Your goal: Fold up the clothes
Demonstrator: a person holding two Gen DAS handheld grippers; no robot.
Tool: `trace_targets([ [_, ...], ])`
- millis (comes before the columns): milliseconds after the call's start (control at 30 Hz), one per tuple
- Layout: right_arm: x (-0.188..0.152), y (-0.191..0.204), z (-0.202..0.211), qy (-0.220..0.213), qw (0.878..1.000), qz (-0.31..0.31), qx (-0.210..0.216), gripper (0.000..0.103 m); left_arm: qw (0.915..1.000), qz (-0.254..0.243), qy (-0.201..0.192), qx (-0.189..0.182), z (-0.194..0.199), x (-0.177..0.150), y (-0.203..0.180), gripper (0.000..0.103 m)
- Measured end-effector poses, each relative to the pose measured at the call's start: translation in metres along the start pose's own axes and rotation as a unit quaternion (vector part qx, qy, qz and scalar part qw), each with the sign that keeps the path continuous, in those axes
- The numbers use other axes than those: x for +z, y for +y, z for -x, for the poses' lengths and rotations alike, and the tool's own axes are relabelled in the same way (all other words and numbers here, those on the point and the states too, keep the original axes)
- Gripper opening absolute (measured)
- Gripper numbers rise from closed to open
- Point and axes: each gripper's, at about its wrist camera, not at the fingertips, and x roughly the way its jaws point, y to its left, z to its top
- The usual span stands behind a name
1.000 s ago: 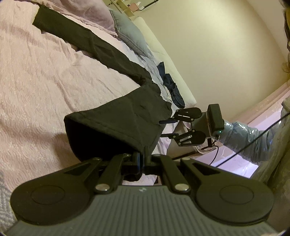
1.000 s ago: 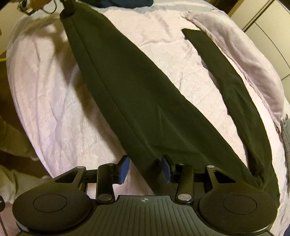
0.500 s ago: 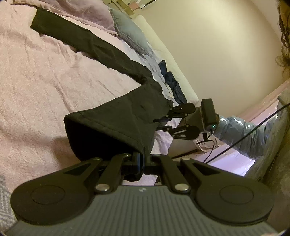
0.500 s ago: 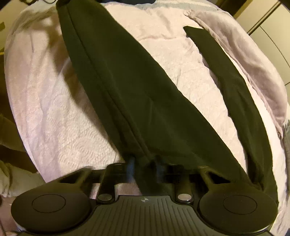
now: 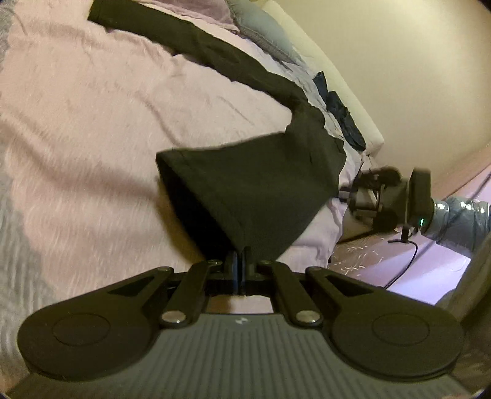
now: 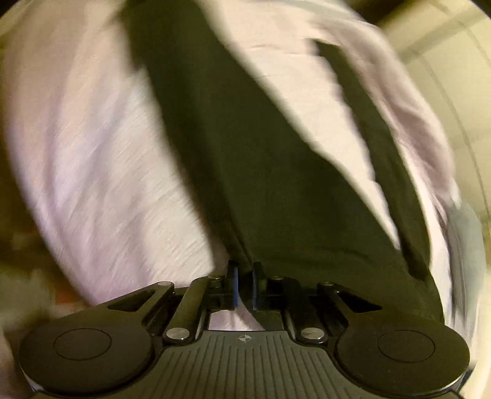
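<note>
Dark trousers (image 5: 260,184) lie on a pink bedspread (image 5: 92,122), one leg lifted into a taut fold, the other leg (image 5: 199,46) stretched flat toward the pillows. My left gripper (image 5: 240,257) is shut on the raised leg's hem corner. In the left wrist view my right gripper (image 5: 348,195) shows blurred at the fold's far edge by the bed's side. The right wrist view is blurred: the right gripper (image 6: 244,273) has its jaws closing, nearly together, with the trousers' (image 6: 245,153) edge pinched between the blue pads (image 6: 234,285). The second leg (image 6: 383,153) runs up on the right.
A grey-blue pillow (image 5: 264,27) and a dark blue garment (image 5: 340,113) lie along the bed's far side by the cream wall. A person's shiny grey sleeve (image 5: 460,221) carries the right gripper, with a black cable (image 5: 408,264) over the floor below.
The right gripper's jaws went from wide apart around the trousers' edge to nearly together on it. Both grippers sank closer to the bed. The left kept its hold.
</note>
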Motion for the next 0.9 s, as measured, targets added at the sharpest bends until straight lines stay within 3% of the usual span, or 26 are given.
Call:
trace_targets([
  [133, -0.001, 0.018, -0.010, 0.019, 0.999, 0.044, -0.009, 0.007, 0.9974, 0.064, -0.030, -0.016, 0.000, -0.009, 0.004, 0.001],
  [267, 0.008, 0.018, -0.010, 0.032, 0.999, 0.013, -0.017, 0.009, 0.9926, 0.113, -0.032, -0.031, -0.013, -0.019, 0.006, 0.008],
  [333, 0.010, 0.018, -0.009, 0.033, 0.999, 0.005, -0.018, 0.009, 0.9915, 0.120, -0.036, -0.036, -0.015, -0.020, 0.006, 0.007],
  [467, 0.009, 0.018, -0.006, 0.028, 1.000, 0.002, -0.013, 0.009, 0.9854, 0.138, -0.058, -0.082, -0.004, -0.018, 0.010, 0.005],
  [533, 0.006, 0.017, -0.008, 0.028, 1.000, -0.001, -0.008, 0.009, 0.9864, 0.137, -0.057, -0.072, -0.003, -0.017, 0.011, 0.005],
  [600, 0.006, 0.019, -0.010, 0.029, 1.000, 0.005, -0.007, 0.009, 0.9914, 0.117, -0.040, -0.044, -0.011, -0.016, 0.009, 0.005],
  [700, 0.004, 0.015, -0.012, 0.029, 1.000, 0.003, -0.005, 0.009, 0.9959, 0.061, -0.034, -0.057, -0.015, -0.011, -0.007, 0.000],
  [767, 0.002, 0.010, -0.009, 0.020, 1.000, 0.000, -0.006, 0.009, 0.9975, -0.005, -0.035, -0.061, -0.005, -0.005, -0.023, 0.000],
  [833, -0.004, 0.005, -0.002, 0.005, 1.000, -0.022, -0.016, 0.009, 0.9955, -0.081, -0.032, -0.039, 0.013, 0.002, -0.037, 0.000],
  [900, -0.010, 0.012, 0.002, -0.004, 1.000, -0.025, -0.005, 0.009, 0.9862, -0.165, 0.010, 0.000, 0.016, 0.001, -0.047, 0.000],
])
